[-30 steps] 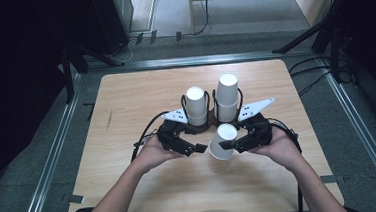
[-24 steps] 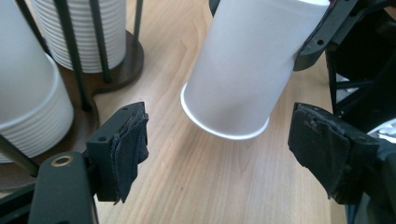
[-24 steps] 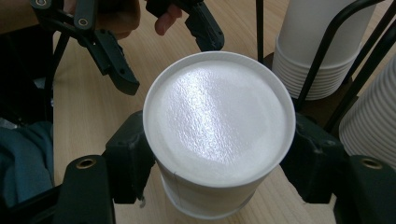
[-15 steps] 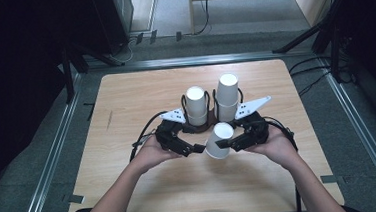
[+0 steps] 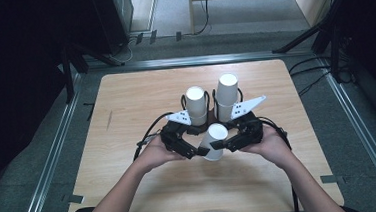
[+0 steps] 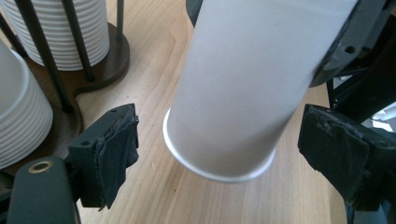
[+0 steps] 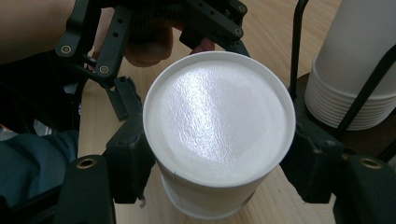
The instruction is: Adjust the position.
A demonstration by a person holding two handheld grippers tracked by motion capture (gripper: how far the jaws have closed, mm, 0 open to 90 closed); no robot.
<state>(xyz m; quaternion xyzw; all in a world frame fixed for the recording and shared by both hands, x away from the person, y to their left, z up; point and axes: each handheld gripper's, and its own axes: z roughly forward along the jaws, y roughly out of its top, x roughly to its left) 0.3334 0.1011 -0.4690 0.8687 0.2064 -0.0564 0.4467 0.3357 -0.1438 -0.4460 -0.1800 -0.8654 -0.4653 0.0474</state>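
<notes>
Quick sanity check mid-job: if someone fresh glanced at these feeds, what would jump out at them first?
First, the white paper cup held bottom-up above the near middle of the table: the right hand-held gripper is clamped on it, while the left hand-held gripper has just opened, its pads off the cup's sides. Just behind stand two stacks of upturned cups in a dark wire holder.

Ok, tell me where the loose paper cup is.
In the high view the loose paper cup sits mid-table, clamped in the right gripper, just in front of the two cup stacks.
</notes>
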